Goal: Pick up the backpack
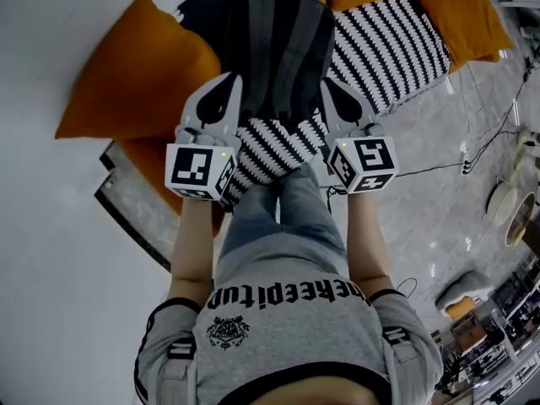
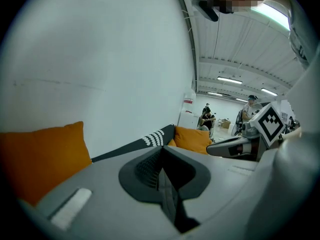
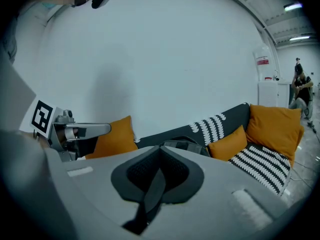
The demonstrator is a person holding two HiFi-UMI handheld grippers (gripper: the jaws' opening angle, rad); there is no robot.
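Note:
A dark grey and black backpack (image 1: 278, 45) stands on the sofa, straight ahead in the head view. My left gripper (image 1: 228, 81) is at its lower left side and my right gripper (image 1: 331, 84) at its lower right, both shut with nothing between the jaws. In the left gripper view the closed jaws (image 2: 161, 151) fill the foreground and the right gripper (image 2: 240, 146) shows at the right. In the right gripper view the backpack's top (image 3: 184, 145) peeks just beyond the closed jaws (image 3: 161, 149).
Orange cushions (image 1: 135, 70) (image 1: 460, 11) and black-and-white striped cushions (image 1: 388, 45) (image 1: 274, 146) lie around the backpack on the dark sofa (image 3: 235, 115). Cables (image 1: 472, 154) run over the floor at the right. People (image 2: 206, 116) are far back in the hall.

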